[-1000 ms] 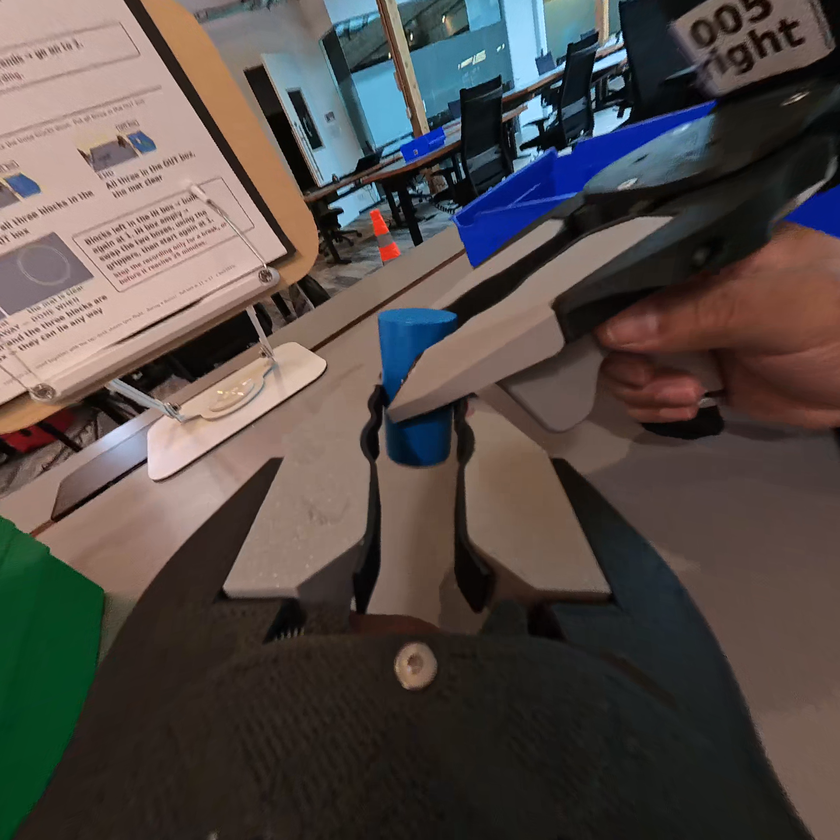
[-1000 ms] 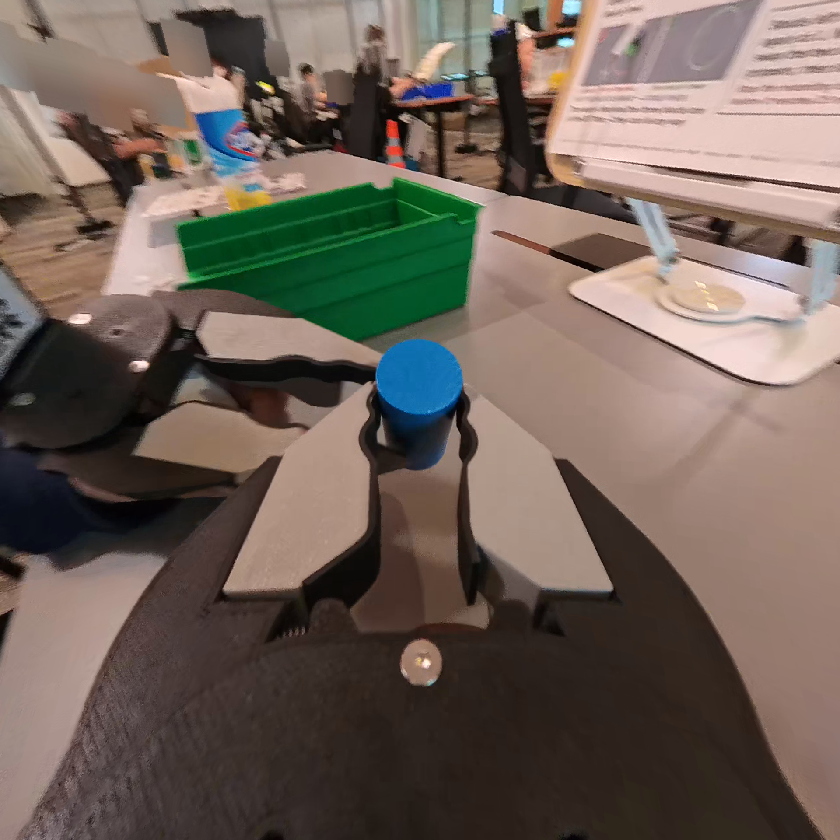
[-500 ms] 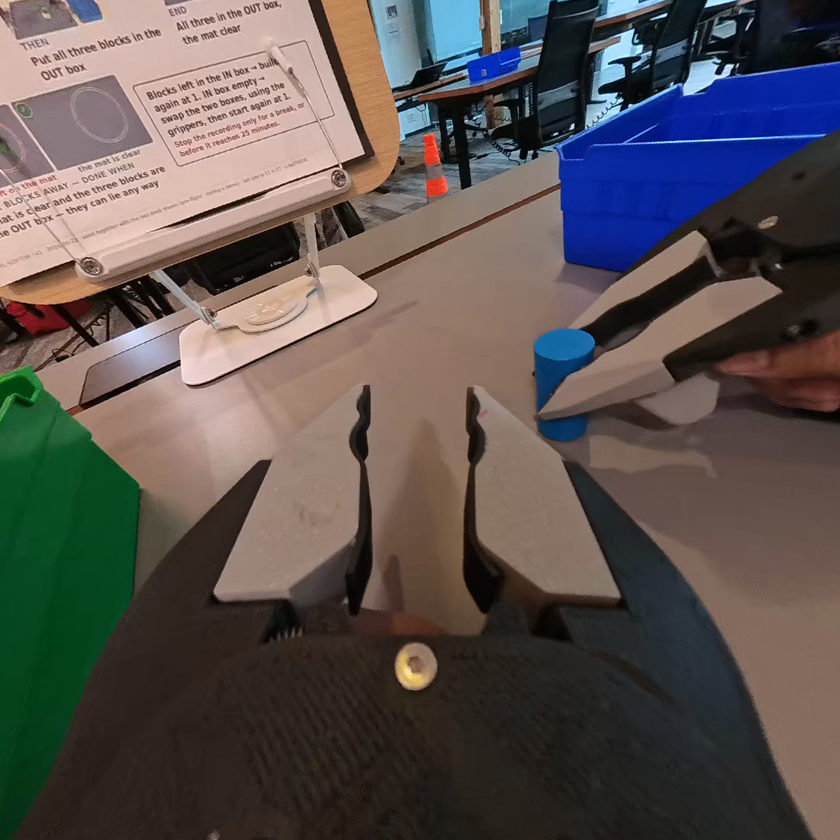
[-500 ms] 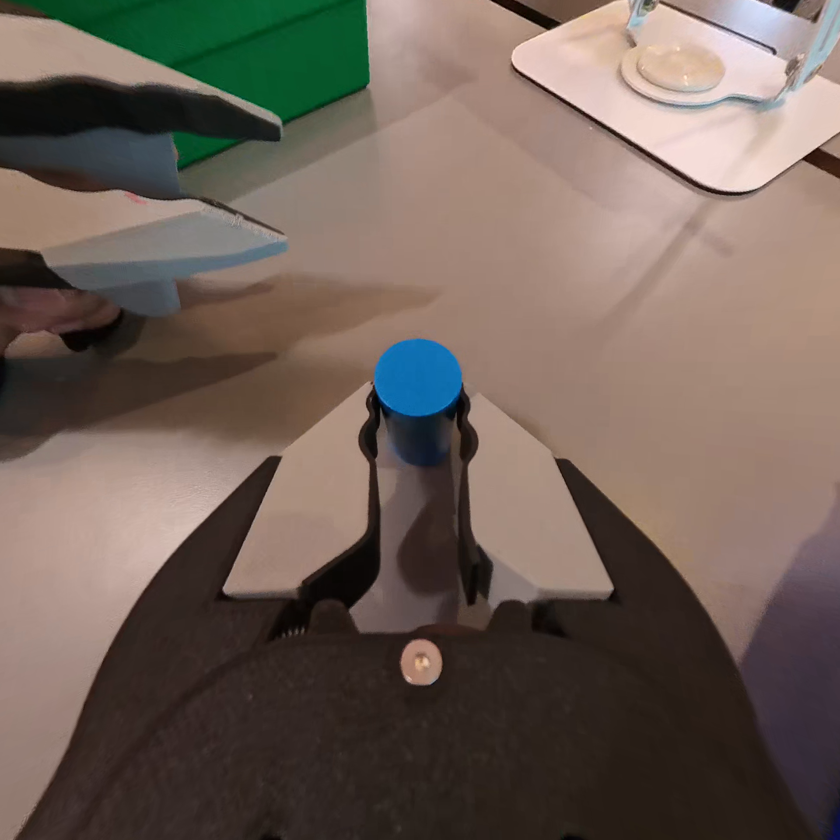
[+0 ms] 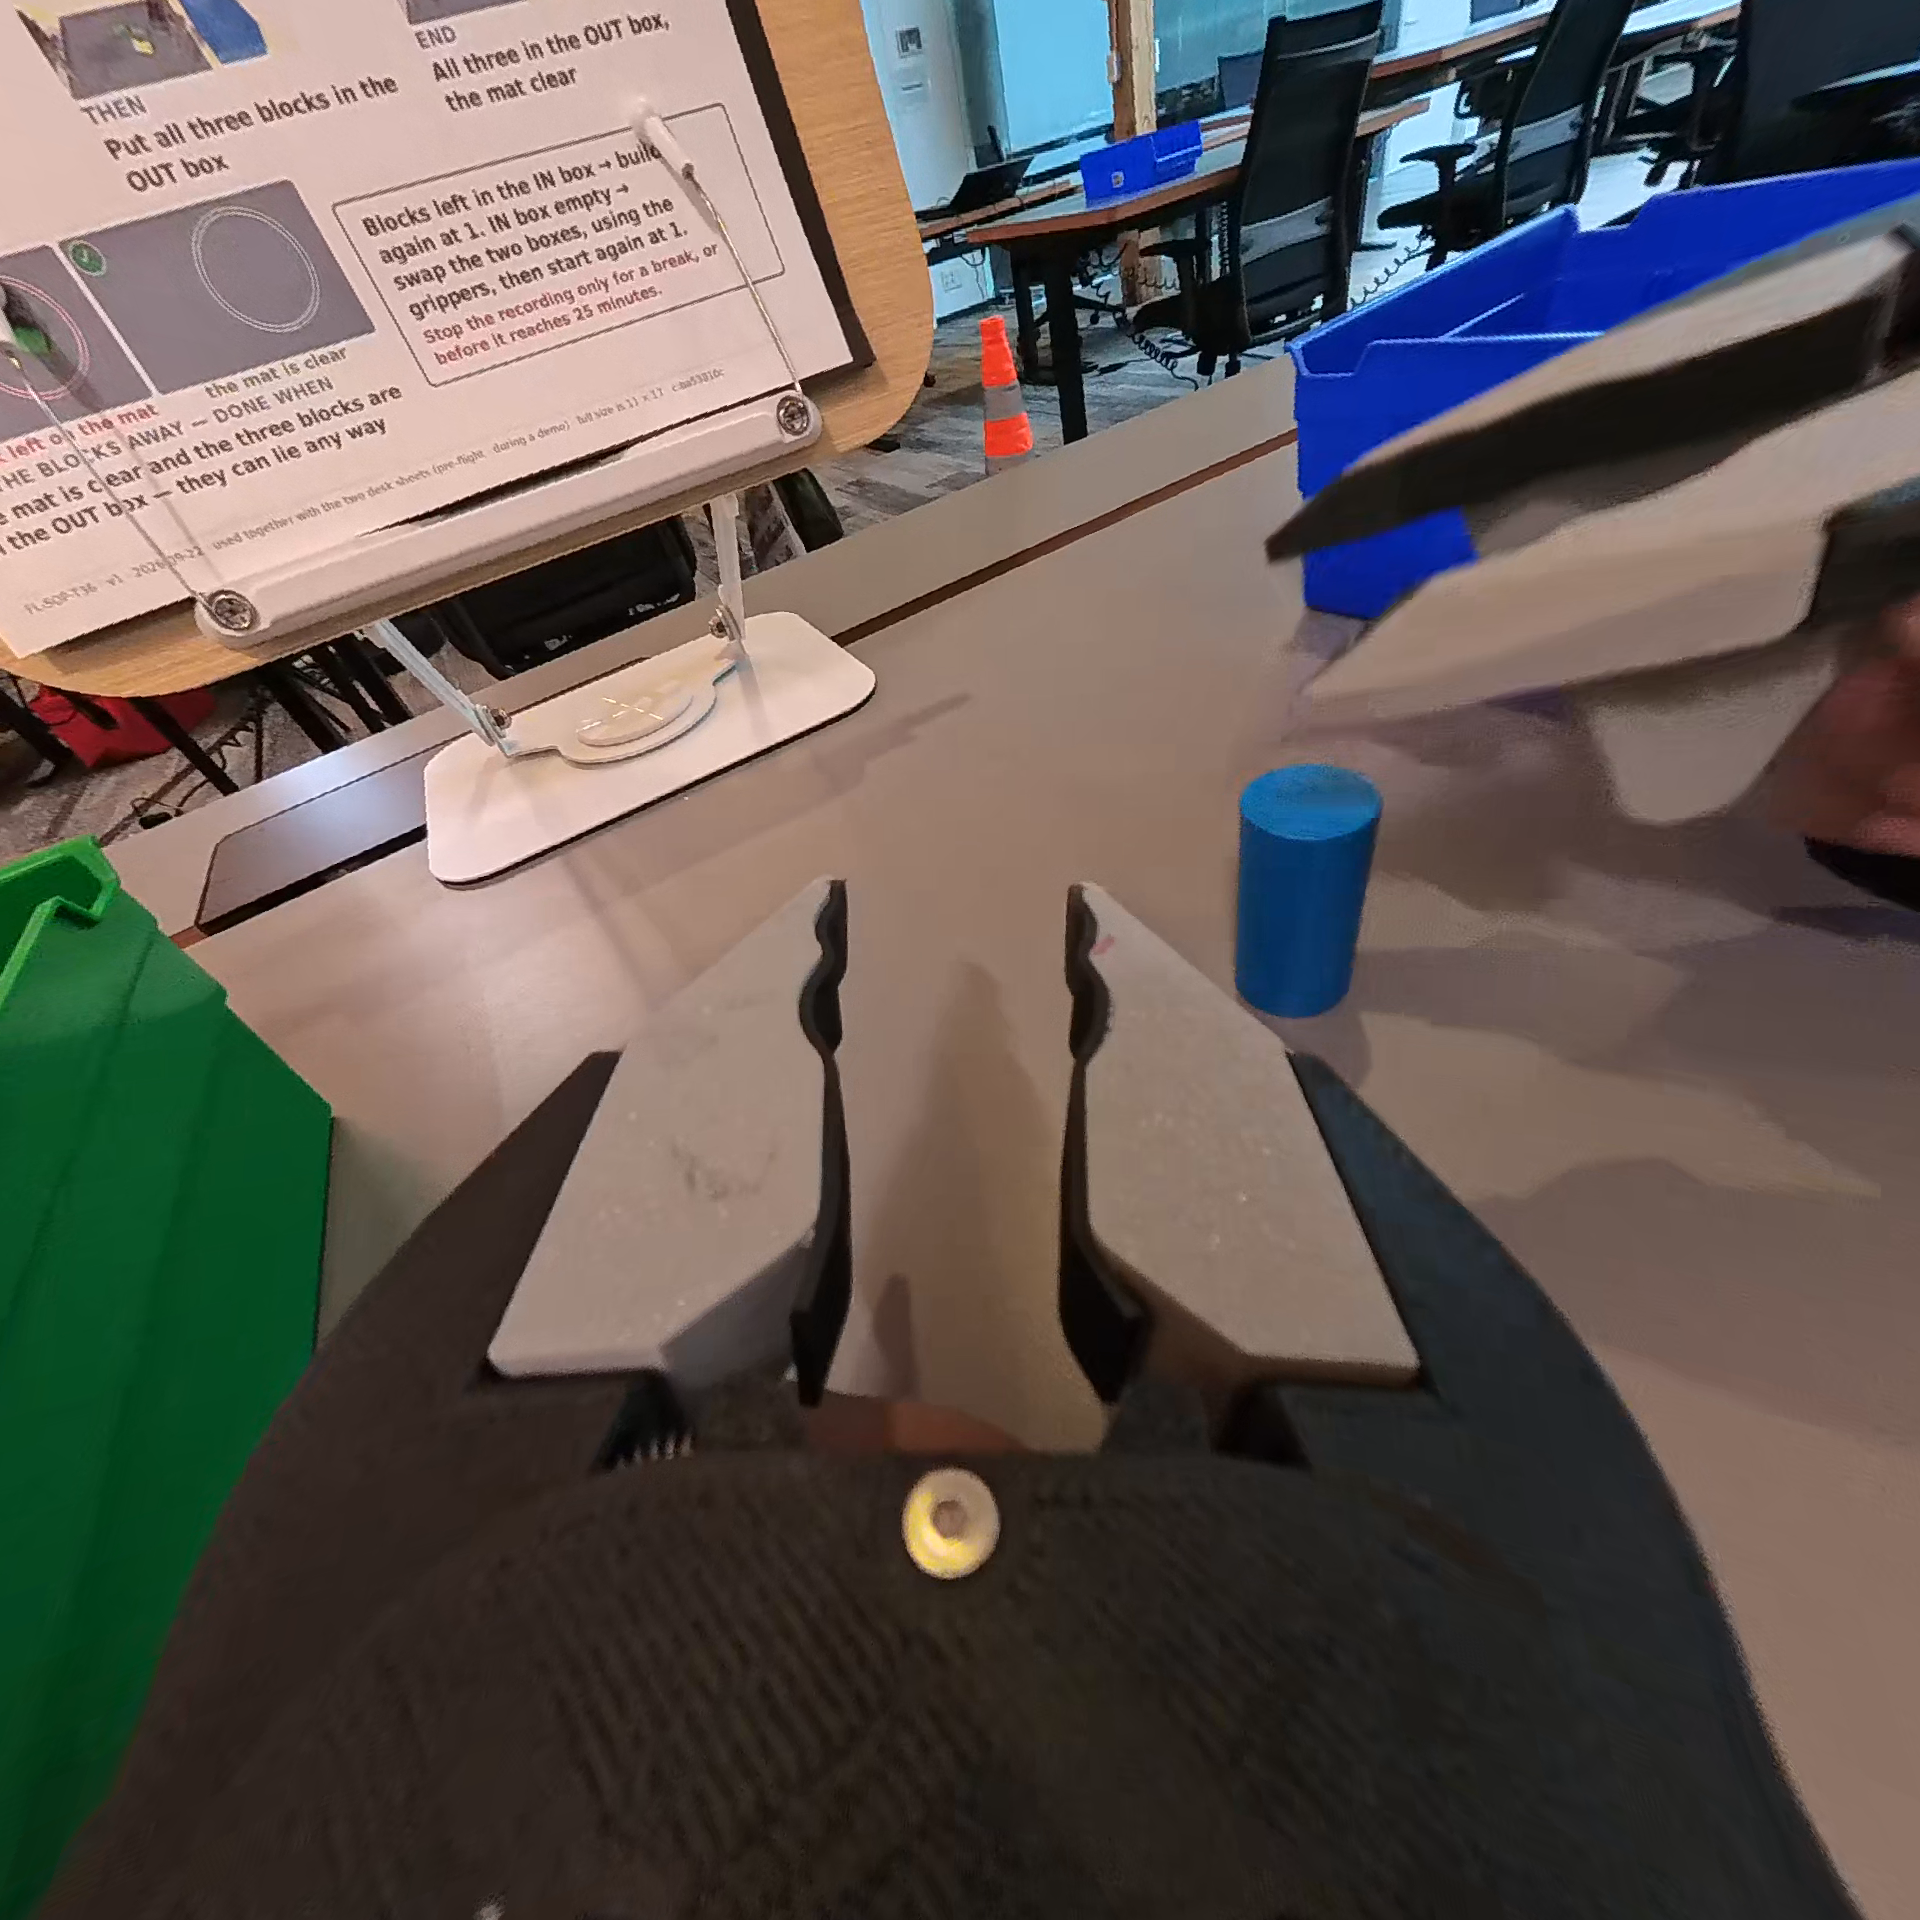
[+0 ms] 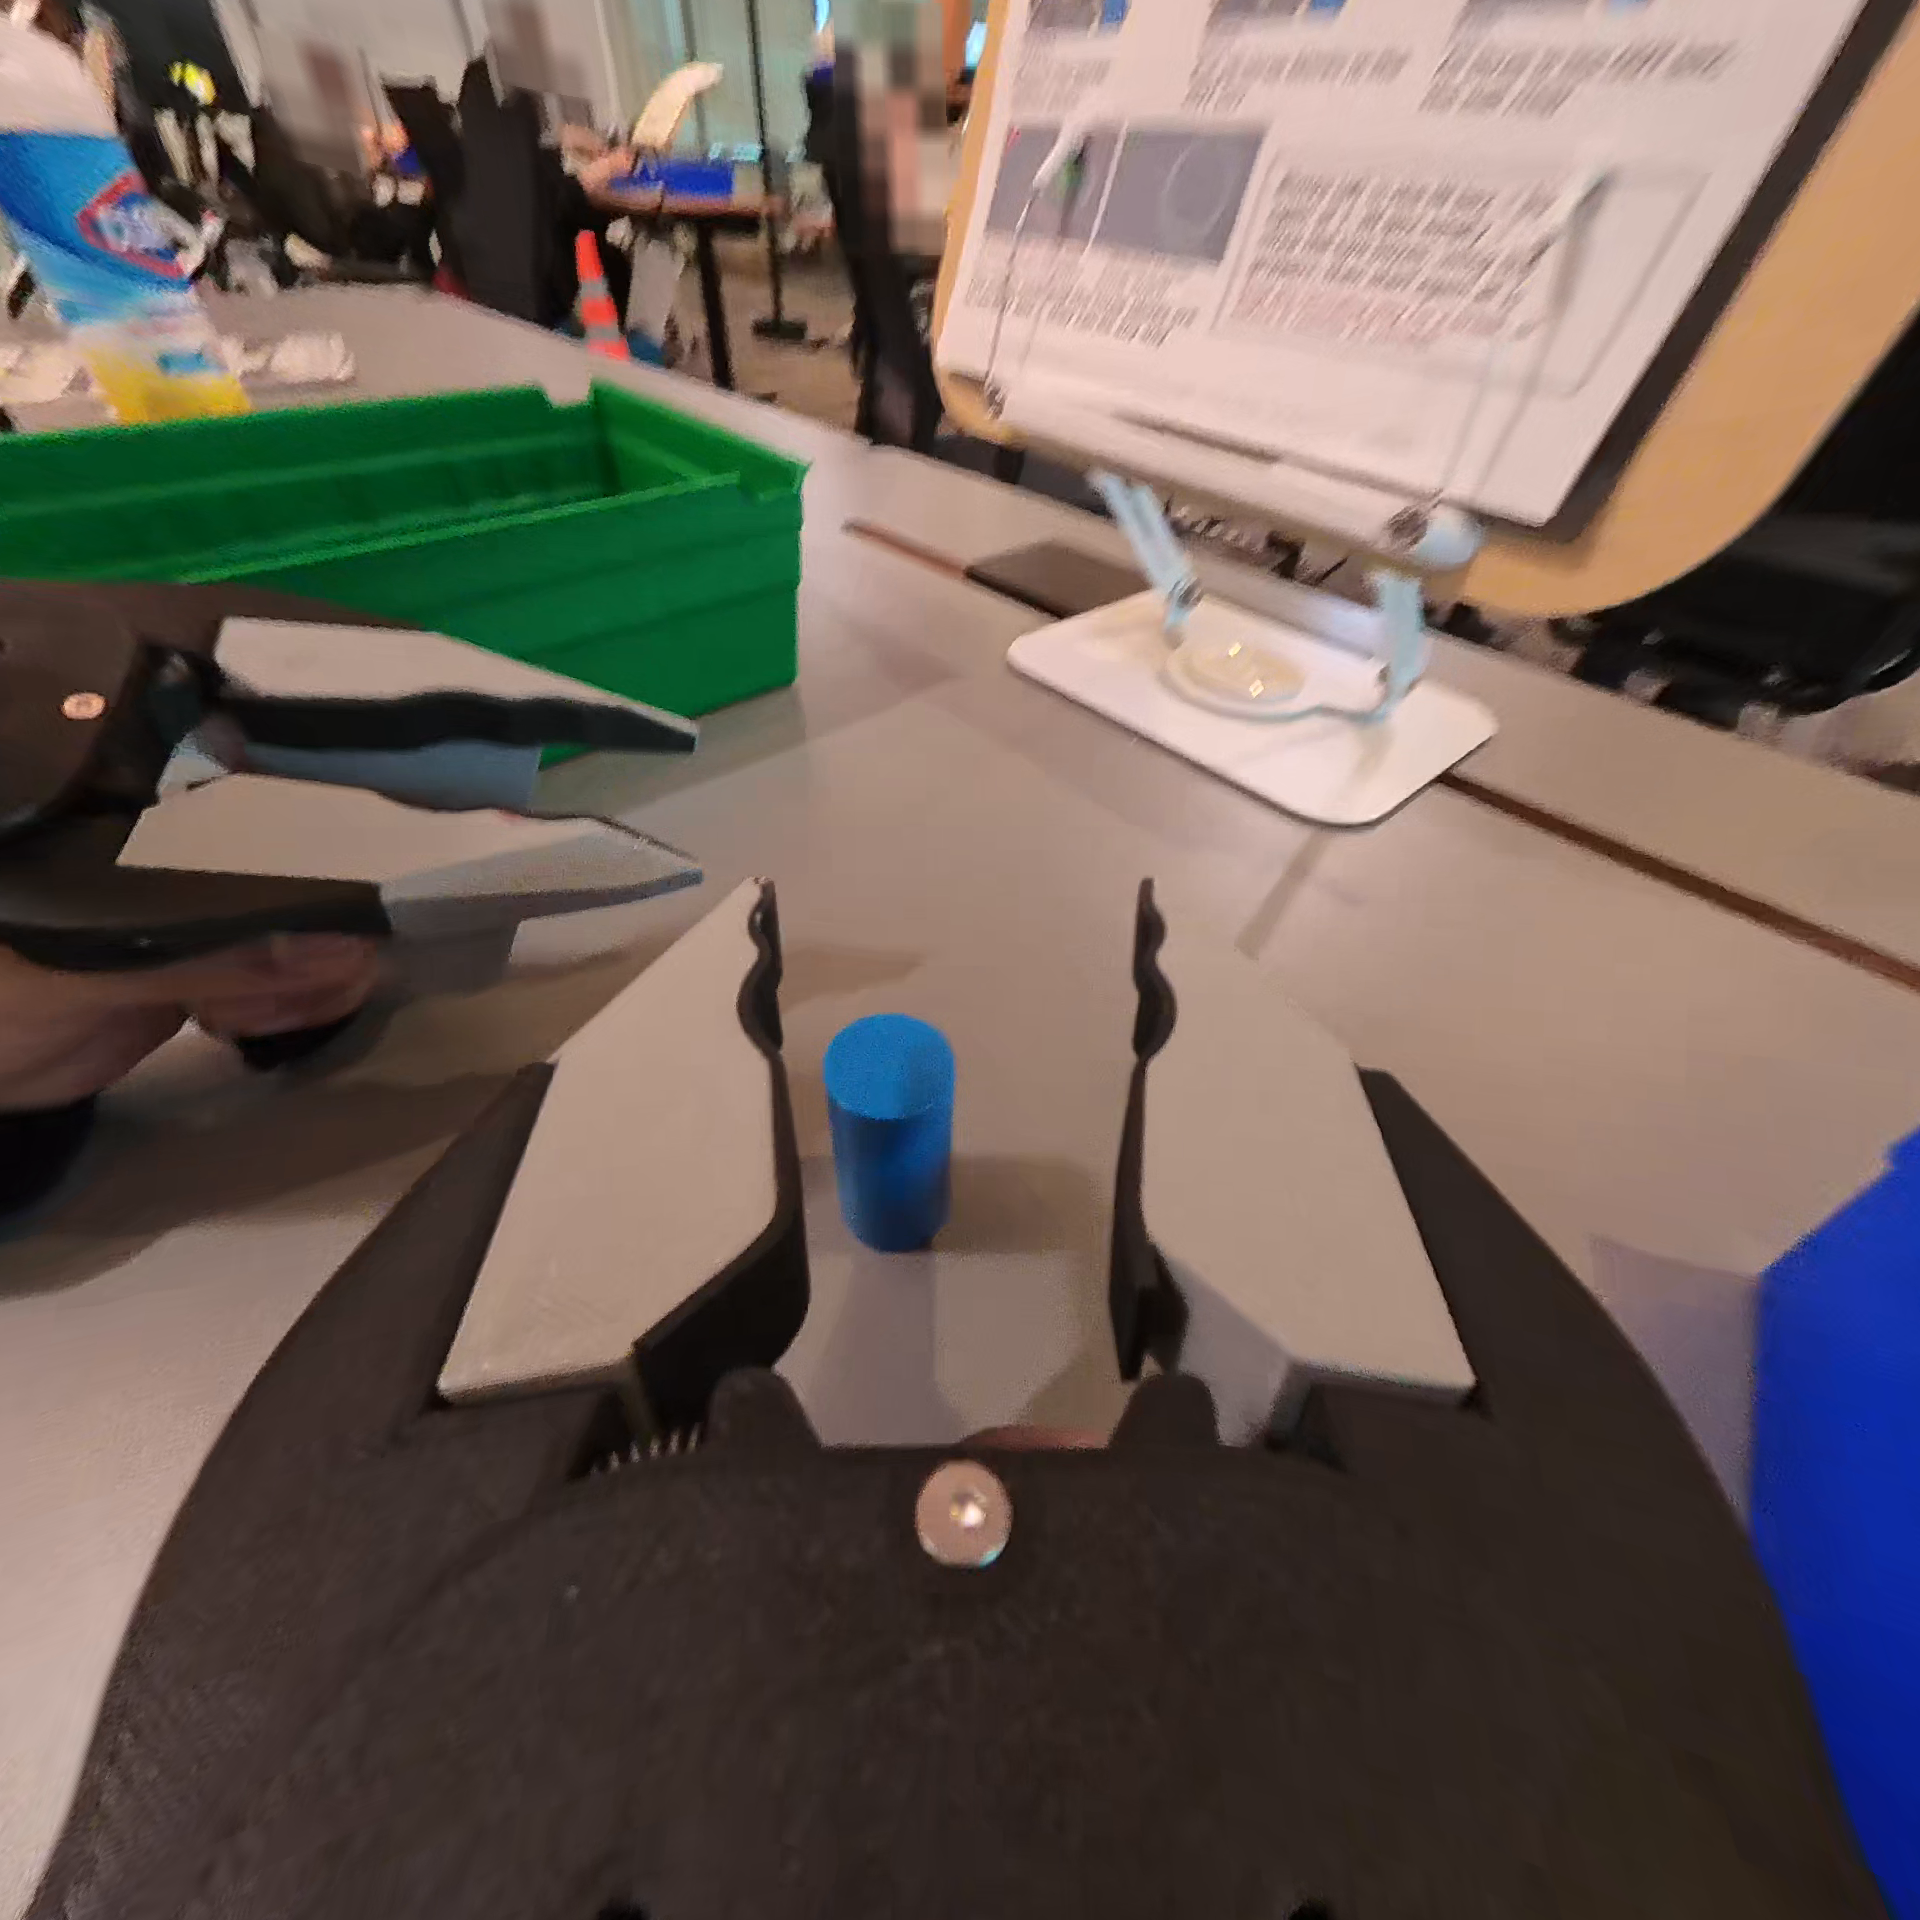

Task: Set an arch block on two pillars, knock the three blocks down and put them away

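1. Blue and cylindrical, the pillar block (image 6: pixel 889 1127) stands upright on the grey surface (image 6: pixel 1455 1039), seen between the two fingers of the right gripper (image 6: pixel 951 899) but touched by neither.
2. The right gripper is spread wide and holds nothing; a clear gap shows on each side of the block, which sits below and short of the fingertips (image 6: pixel 764 904).
3. In the left wrist view the same pillar block (image 5: pixel 1304 888) stands just beyond and to the right of the left gripper (image 5: pixel 954 899), apart from its right finger.
4. The left gripper is parted to a moderate gap with bare surface (image 5: pixel 1039 675) between its fingers; it grips nothing.
5. From the left gripper, the right gripper (image 5: pixel 1288 613) appears up and to the right, above the block and blurred, with its fingers apart.
6. From the right gripper, the left gripper (image 6: pixel 691 810) lies to the left, lying on its side, with a hand (image 6: pixel 156 1018) beneath it.
7. A green bin (image 6: pixel 582 582) sits ahead and to the left of the right gripper, behind the left gripper.
8. A blue bin (image 5: pixel 1455 384) sits ahead and to the right of the left gripper, partly behind the right gripper.
9. A document stand (image 5: pixel 644 727) carrying a printed sheet (image 5: pixel 416 260) is straight ahead of the left gripper, well beyond the block.
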`<control>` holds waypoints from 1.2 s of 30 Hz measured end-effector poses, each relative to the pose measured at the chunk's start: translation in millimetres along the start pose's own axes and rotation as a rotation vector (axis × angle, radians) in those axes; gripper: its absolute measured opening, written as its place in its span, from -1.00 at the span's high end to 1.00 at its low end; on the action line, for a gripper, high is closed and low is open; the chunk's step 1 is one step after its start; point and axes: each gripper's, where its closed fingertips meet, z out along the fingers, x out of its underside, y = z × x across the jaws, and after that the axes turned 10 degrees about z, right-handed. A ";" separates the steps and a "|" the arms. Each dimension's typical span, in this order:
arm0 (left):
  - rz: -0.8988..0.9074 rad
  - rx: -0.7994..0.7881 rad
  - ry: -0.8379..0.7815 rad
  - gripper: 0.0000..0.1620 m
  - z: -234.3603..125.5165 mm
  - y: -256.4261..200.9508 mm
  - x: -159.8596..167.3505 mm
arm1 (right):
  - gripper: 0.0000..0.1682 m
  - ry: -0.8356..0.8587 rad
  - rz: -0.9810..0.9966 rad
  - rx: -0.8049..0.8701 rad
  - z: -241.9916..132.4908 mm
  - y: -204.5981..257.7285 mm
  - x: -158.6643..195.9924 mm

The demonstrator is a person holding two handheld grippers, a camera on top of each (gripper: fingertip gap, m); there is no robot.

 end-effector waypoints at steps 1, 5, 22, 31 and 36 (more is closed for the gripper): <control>-0.003 -0.002 -0.008 0.51 -0.3 0.4 -1.0 | 0.19 -0.027 -0.003 0.015 -2.5 -2.4 -4.6; -0.049 -0.005 -0.058 0.51 -2.7 3.4 -7.2 | 0.08 -0.056 0.023 0.027 -3.0 -5.2 -8.2; -0.183 0.050 -0.298 0.42 -55.9 -6.6 -47.4 | 0.25 -0.087 0.013 0.093 -8.2 -17.0 -14.3; -0.239 -0.053 -0.473 0.61 -204.0 108.9 -110.3 | 0.29 -0.086 0.019 0.098 -7.2 -13.8 -15.1; -0.094 -0.366 -0.034 0.32 -191.4 262.0 -41.3 | 0.30 -0.069 -0.013 0.080 -3.8 -4.6 -12.2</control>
